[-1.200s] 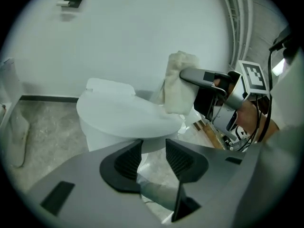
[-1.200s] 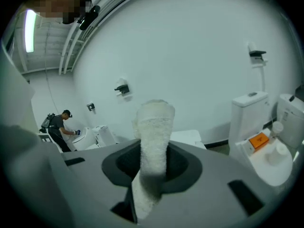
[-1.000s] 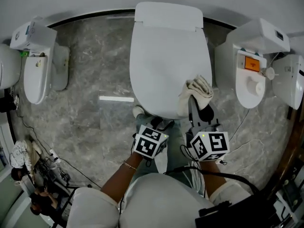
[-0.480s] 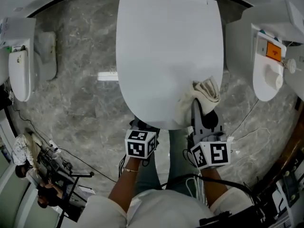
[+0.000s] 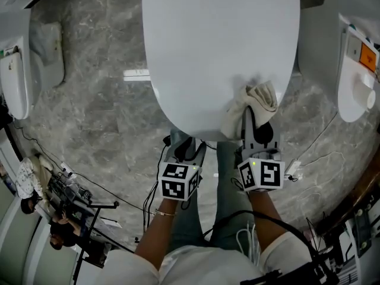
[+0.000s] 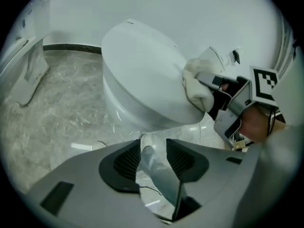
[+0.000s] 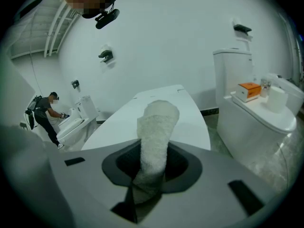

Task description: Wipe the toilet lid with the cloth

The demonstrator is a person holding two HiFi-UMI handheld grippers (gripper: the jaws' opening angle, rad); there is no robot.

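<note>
Cloth (image 5: 254, 97) at the near right rim of the toilet lid (image 5: 219, 40).
Right gripper (image 5: 252, 116): fingers clamped on the white cloth, which touches the closed lid's edge. Left gripper (image 5: 181, 149): just near of the lid's front edge, off the lid, fingers apart, gripping nothing.
</note>
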